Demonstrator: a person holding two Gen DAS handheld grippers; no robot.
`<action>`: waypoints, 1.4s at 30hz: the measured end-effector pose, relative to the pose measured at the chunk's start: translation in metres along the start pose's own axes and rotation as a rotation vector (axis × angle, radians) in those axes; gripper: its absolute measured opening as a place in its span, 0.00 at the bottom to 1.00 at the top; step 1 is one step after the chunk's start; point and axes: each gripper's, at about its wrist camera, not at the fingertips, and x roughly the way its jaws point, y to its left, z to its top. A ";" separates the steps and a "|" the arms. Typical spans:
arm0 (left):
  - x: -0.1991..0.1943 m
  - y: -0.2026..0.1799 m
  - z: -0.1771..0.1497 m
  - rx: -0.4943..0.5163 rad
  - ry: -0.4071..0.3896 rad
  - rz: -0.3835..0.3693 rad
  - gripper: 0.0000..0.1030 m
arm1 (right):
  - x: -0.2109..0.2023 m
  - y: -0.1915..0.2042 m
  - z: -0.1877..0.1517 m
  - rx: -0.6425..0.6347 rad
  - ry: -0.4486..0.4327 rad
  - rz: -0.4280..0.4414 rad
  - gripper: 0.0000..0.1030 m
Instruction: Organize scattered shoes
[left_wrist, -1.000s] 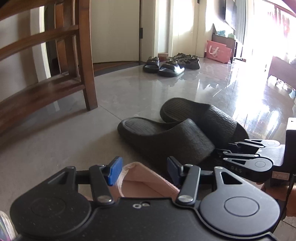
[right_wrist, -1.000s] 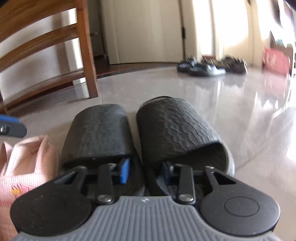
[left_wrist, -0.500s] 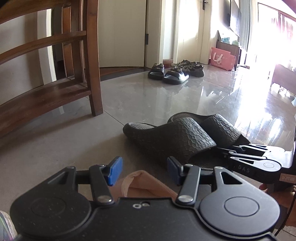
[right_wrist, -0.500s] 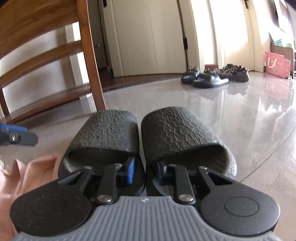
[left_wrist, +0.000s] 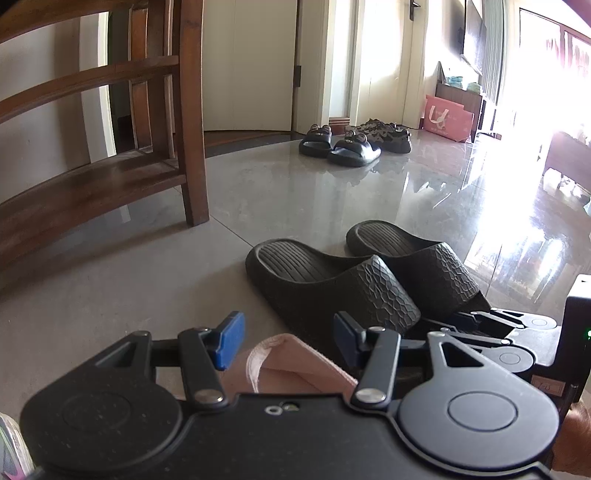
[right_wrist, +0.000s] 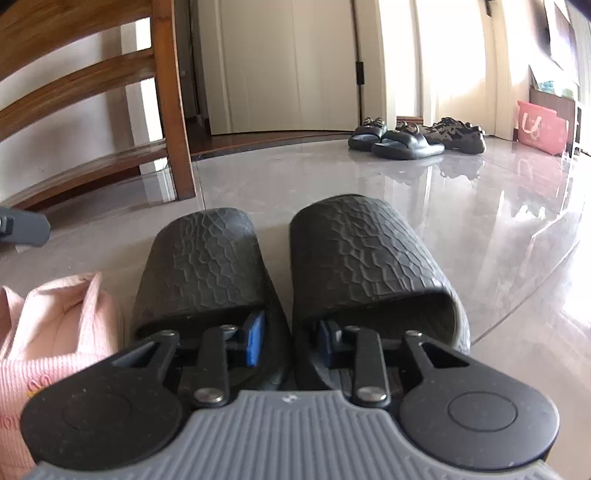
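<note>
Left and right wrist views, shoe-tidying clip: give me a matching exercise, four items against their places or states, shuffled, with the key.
Items:
1. black slides
2. pink slipper
3. dark sandals
4. pink bag

Places or states:
A. far across the floor, near the doorway
B. between the open fingers of the left hand-held gripper
C. side by side, inner edges pinched by the right hand-held gripper
D. standing by the cabinet at the far right

Pairs: 1-C, 2-B, 3-A, 4-D
</note>
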 end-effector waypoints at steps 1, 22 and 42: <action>0.001 0.000 0.000 -0.002 0.001 0.001 0.51 | 0.000 0.001 0.000 -0.006 -0.001 -0.006 0.38; 0.058 -0.016 0.017 0.003 0.065 0.106 0.50 | 0.009 0.001 0.012 0.008 0.073 0.036 0.59; 0.069 -0.007 0.021 -0.071 0.059 0.110 0.34 | 0.026 0.001 0.021 -0.021 0.084 0.089 0.60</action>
